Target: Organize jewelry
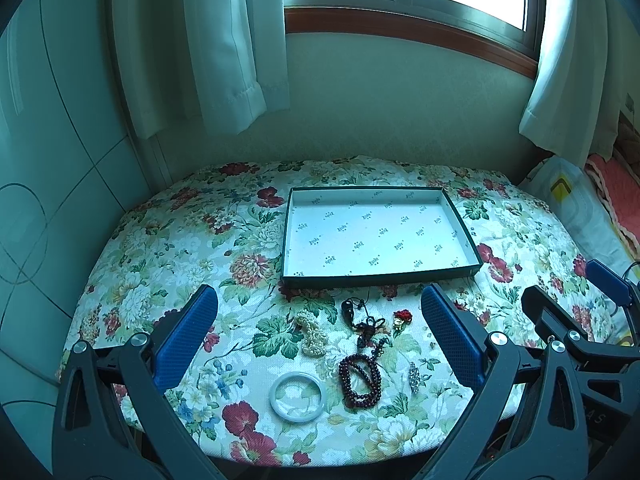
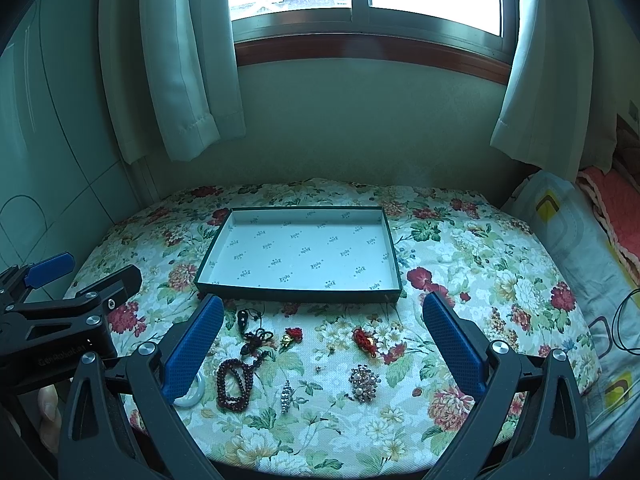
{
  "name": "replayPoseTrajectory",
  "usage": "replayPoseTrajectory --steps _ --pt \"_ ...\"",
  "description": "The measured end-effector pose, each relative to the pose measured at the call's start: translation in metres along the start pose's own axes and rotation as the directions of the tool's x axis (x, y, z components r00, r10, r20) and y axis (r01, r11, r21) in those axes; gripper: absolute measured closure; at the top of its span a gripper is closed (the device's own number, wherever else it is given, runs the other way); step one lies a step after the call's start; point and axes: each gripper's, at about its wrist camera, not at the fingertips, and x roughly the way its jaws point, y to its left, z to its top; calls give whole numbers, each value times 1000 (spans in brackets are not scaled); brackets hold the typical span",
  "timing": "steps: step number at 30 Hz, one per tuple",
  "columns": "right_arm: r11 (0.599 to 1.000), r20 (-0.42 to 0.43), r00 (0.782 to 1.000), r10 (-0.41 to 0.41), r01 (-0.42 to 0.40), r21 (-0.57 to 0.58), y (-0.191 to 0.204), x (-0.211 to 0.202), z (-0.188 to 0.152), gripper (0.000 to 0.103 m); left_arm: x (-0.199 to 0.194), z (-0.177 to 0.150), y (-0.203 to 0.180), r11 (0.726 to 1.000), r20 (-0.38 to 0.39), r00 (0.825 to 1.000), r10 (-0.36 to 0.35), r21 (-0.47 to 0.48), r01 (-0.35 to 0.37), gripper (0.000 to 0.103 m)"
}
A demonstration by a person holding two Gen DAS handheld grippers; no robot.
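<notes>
An empty shallow box (image 1: 472, 240) (image 2: 394, 256) with a white printed floor lies on the floral table. In front of it lie a pearl strand (image 1: 311, 334), a white bangle (image 1: 297, 397) (image 2: 191, 396), dark red beads (image 1: 360, 378) (image 2: 235, 384), a black cord pendant (image 1: 362, 320) (image 2: 252, 330), a red knot charm (image 1: 402, 316) (image 2: 292, 334), a crystal clip (image 1: 414, 376) (image 2: 285, 396), a red bracelet (image 2: 366, 340) and a brooch (image 2: 363, 382). My left gripper (image 1: 318, 312) (image 2: 88, 268) is open above the left pieces. My right gripper (image 2: 323, 316) (image 1: 572, 280) is open above the right pieces.
The floral cloth (image 2: 480, 264) covers the table against a wall under a window. Curtains (image 1: 208, 60) hang at both sides. A patterned pillow (image 2: 580, 248) and a black cable (image 2: 624, 328) lie at the right. A tiled wall (image 1: 48, 200) stands at the left.
</notes>
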Motion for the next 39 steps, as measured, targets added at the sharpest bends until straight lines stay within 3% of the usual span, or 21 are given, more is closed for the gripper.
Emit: replayPoseTrajectory --steps 6,20,25,29,34,35,38,39 --pt "1000 -8 1000 -4 4 6 -1 3 -3 4 3 -22 -1 1000 -5 1000 2 -2 -2 2" --pt "997 -87 995 -54 58 42 -25 42 -21 4 34 -21 9 1000 -37 999 11 -10 -11 2" --pt "996 -164 985 -61 70 50 -38 75 -50 4 66 -36 20 999 -120 993 17 -32 -21 2" --pt "995 -228 974 -9 31 91 -46 100 -77 5 95 -58 33 997 -211 977 9 -67 -23 2" --pt "997 -265 964 -1 22 77 -46 121 -96 6 118 -84 47 993 -278 960 20 -108 -52 2" --pt "997 -271 963 1 20 76 -46 125 -99 10 120 -88 49 993 -286 958 21 -109 -54 2" --pt "995 -298 954 21 9 99 -51 136 -106 48 127 -97 52 992 -307 951 25 -111 -62 10" --pt "994 -307 951 31 4 114 -53 139 -107 49 130 -99 53 991 -316 948 25 -113 -64 15"
